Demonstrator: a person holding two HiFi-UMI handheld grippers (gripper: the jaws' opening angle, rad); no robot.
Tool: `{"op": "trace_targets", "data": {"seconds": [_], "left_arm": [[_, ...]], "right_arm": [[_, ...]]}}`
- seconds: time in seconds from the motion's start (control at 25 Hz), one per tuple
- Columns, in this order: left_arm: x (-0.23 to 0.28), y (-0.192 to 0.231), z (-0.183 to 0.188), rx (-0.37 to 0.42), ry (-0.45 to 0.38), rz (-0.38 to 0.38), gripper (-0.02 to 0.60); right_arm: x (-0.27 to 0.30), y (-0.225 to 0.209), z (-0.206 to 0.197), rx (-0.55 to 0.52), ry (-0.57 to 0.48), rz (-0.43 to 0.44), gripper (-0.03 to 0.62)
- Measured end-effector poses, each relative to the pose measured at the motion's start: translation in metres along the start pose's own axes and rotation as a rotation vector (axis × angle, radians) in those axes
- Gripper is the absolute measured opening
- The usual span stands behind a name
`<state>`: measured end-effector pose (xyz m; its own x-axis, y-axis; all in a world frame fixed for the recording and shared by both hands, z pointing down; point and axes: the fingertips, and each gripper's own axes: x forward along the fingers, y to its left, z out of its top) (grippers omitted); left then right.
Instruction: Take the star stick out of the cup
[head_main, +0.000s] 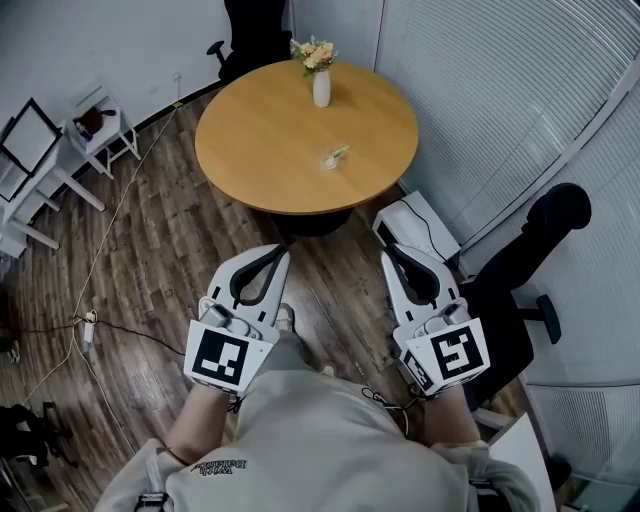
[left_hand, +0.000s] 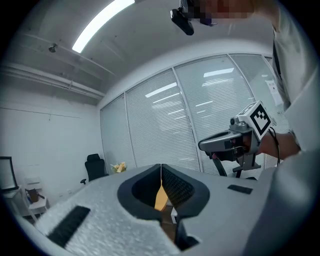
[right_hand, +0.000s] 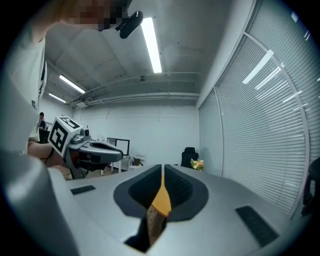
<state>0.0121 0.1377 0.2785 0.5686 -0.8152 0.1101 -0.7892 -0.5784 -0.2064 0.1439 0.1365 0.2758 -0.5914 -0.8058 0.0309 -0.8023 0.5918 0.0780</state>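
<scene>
A small clear cup stands on the round wooden table, right of its centre, and a greenish stick leans out of it; its star end is too small to make out. Both grippers are held low near the person's body, well short of the table. My left gripper has its jaws shut with nothing between them, as the left gripper view confirms. My right gripper is likewise shut and empty. The cup shows in neither gripper view.
A white vase of flowers stands at the table's far edge. A black office chair is at the right and another behind the table. A white box lies on the wood floor, white side tables at left, cables nearby.
</scene>
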Motion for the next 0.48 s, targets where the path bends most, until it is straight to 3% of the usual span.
{"op": "trace_targets", "data": {"seconds": [0.48], "left_arm": [[0.024, 0.044, -0.019, -0.041, 0.006, -0.027, 0.025]], "right_arm": [[0.053, -0.013, -0.004, 0.011, 0.030, -0.008, 0.039]]}}
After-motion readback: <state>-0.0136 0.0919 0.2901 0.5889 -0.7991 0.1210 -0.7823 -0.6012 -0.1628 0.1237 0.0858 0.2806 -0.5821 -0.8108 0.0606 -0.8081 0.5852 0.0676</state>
